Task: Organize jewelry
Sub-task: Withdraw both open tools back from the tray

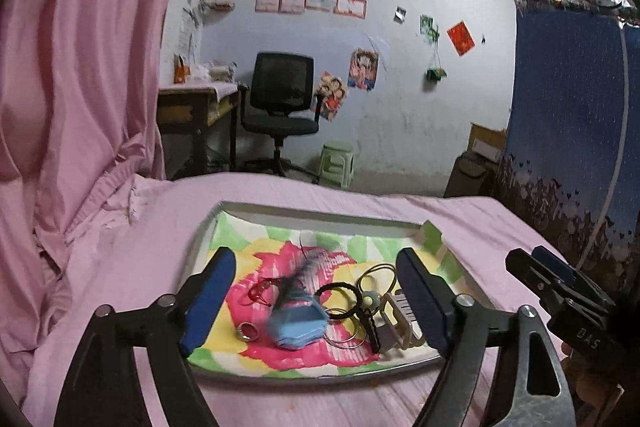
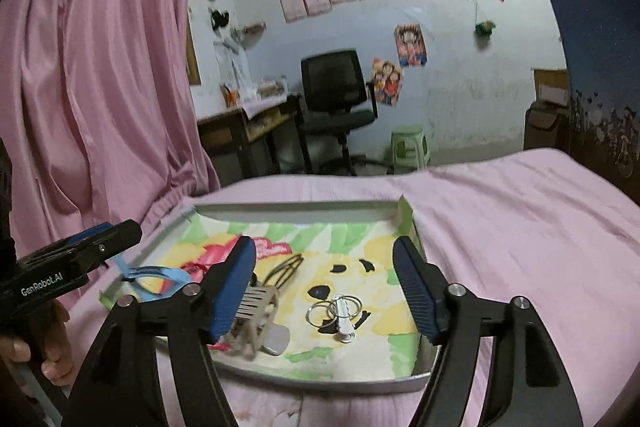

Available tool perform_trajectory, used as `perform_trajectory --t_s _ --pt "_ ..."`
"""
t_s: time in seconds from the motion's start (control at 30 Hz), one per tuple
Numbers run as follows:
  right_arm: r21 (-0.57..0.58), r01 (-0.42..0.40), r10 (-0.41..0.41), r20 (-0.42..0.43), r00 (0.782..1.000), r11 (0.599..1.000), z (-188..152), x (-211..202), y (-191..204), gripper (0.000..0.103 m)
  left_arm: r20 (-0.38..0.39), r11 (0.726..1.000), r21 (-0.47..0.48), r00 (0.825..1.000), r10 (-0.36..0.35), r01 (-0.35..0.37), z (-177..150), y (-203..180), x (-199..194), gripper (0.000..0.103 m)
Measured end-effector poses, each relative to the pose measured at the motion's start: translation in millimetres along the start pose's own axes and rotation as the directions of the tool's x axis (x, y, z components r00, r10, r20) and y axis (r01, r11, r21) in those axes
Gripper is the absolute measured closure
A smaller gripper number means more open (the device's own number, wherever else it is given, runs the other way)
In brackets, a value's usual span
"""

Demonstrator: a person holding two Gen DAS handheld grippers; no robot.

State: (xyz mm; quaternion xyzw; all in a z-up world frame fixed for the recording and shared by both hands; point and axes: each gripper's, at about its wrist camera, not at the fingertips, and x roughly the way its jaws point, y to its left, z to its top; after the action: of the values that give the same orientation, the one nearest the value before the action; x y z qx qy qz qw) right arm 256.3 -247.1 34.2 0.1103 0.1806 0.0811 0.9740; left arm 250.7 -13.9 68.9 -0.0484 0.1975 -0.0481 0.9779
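Both grippers gape wide, empty: left gripper, right gripper. Jewelry heaped lower centre in tray. Blue box light, rigid; pinch flat sides. Rings thin, slippery; likely pinch across rim.

The right gripper is hovering wide open over the tray. Silver rings are lying between its fingers. The left gripper is showing at the left edge.
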Motion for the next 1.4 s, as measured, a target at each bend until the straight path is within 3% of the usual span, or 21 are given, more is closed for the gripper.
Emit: perform_trajectory --t_s 0.3,0.5,1.03,1.4 --pt "-0.018 -0.019 0.021 0.076 0.997 1.0 3.8 -46.1 13.6 0.015 0.078 1.0 0.002 0.997 0.007 -0.007 -10.8 0.2 -51.8 0.004" --pt "-0.025 -0.034 0.036 0.1 0.994 0.999 -5.0 -76.2 18.6 0.005 0.11 1.0 -0.001 0.994 -0.004 0.004 -23.0 -1.3 -85.3 0.0" --pt "-0.06 -0.043 0.05 0.131 0.99 0.997 -41.4 -153.1 28.2 0.002 0.125 0.999 0.008 0.991 0.048 -0.05 -76.8 5.7 -155.2 0.0" --pt "-0.053 -0.025 0.031 0.108 0.994 0.998 -73.9 -186.5 29.0 0.002 0.123 0.996 0.016 0.989 0.081 -0.084 -103.1 13.6 -178.5 0.0"
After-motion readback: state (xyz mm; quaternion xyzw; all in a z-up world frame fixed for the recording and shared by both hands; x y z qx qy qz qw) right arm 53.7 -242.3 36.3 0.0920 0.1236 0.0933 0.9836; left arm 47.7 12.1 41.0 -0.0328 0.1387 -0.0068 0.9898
